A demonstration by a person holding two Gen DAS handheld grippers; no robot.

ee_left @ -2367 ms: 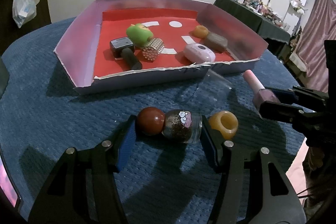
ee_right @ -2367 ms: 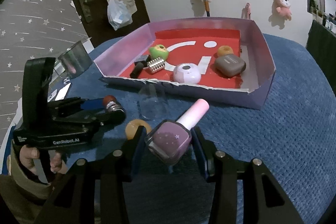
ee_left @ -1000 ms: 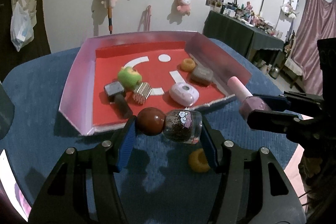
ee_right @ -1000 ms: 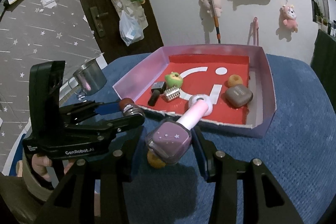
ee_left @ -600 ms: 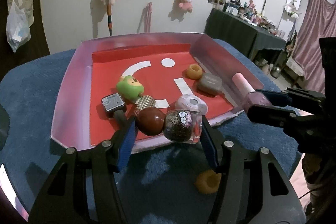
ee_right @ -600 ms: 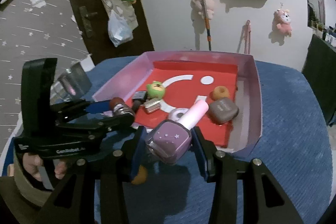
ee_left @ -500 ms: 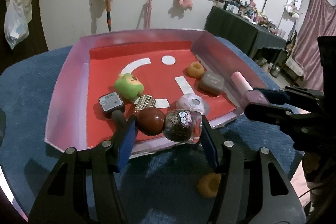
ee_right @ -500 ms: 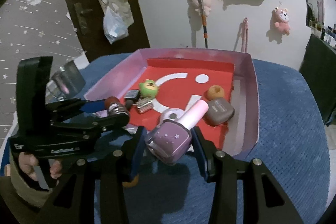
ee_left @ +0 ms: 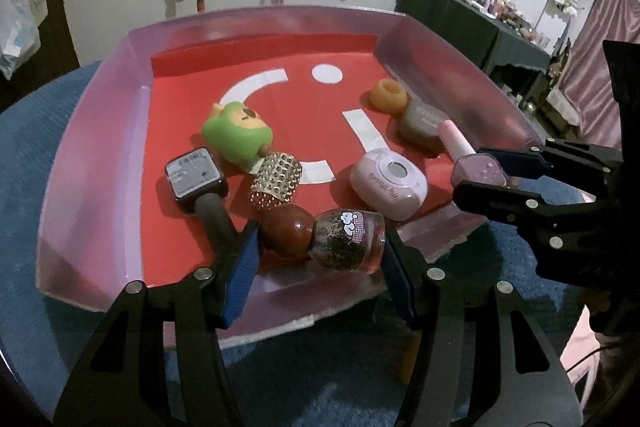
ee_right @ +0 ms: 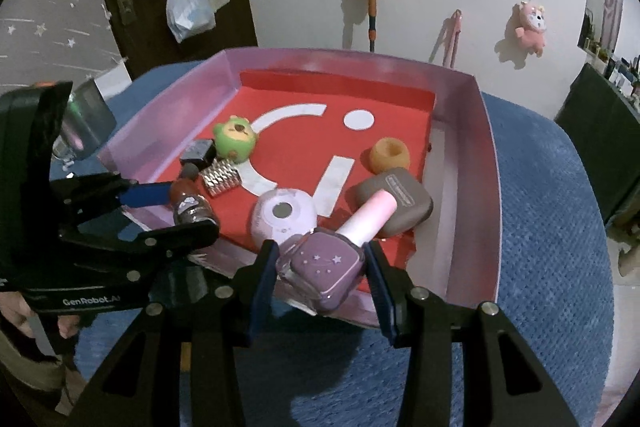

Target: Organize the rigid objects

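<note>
I had both tongs loaded and hanging over the near wall of the pink-walled, red-floored cardboard tray (ee_left: 92,131). The left tongs (ee_left: 320,251) were closed on a dark glitter nail-polish bottle with a round brown cap (ee_left: 324,239), held sideways, cap toward nine o'clock. The right tongs (ee_right: 320,267) were clamped across a squat purple nail-polish bottle with a pale pink cap (ee_right: 324,267), cap aimed at one o'clock into the tray.

My worry was the landing spots. Beneath the glitter bottle lay a black square-headed brush (ee_left: 198,183) and a gold studded cylinder (ee_left: 276,181); released there, the round bottle would likely roll into them or knock the green plush-like figure (ee_left: 236,133) at eleven o'clock. The purple bottle hung above a pale pink round compact (ee_right: 284,215) and a grey-brown rounded case (ee_right: 394,205), and I judged a drop would strike one and skid toward the orange ring-shaped cup (ee_right: 389,155).

The near wall looked torn and soft, so a low pass could catch it and shove the tray across the blue textured table (ee_right: 552,267). How far each bottle hung above the floor I could not tell through the fisheye.
</note>
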